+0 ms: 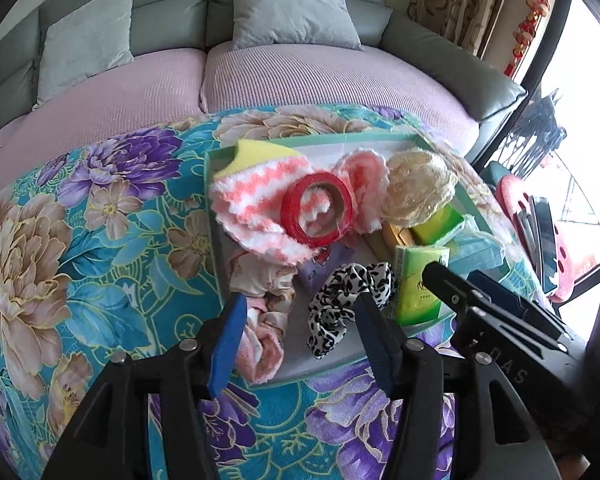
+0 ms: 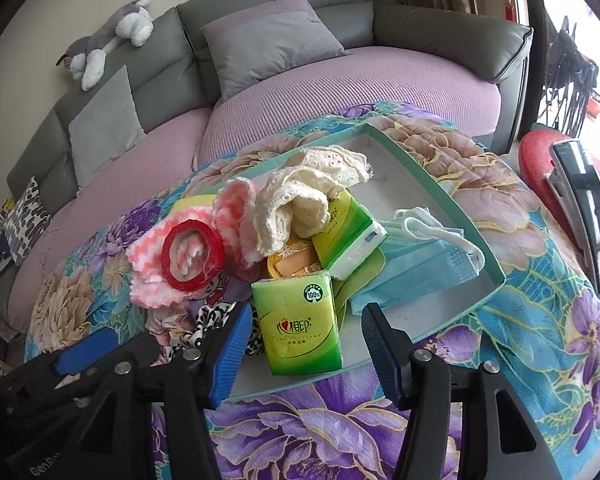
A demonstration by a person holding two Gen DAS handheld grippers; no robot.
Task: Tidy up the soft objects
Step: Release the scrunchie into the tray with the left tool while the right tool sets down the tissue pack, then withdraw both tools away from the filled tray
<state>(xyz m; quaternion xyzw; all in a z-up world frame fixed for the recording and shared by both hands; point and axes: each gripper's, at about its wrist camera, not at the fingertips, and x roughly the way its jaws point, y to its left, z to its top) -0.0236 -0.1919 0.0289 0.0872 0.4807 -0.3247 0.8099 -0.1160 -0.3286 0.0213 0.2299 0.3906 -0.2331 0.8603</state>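
My left tool (image 1: 300, 316) gapes empty, the leopard scrunchie (image 1: 348, 304) just ahead between its fingers. My right tool (image 2: 304, 336) also stands spread; the green tissue pack (image 2: 300, 320) sits between its fingers inside the tray (image 2: 440, 188).

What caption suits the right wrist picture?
Open right gripper facing a green tissue pack in a cluttered tray.
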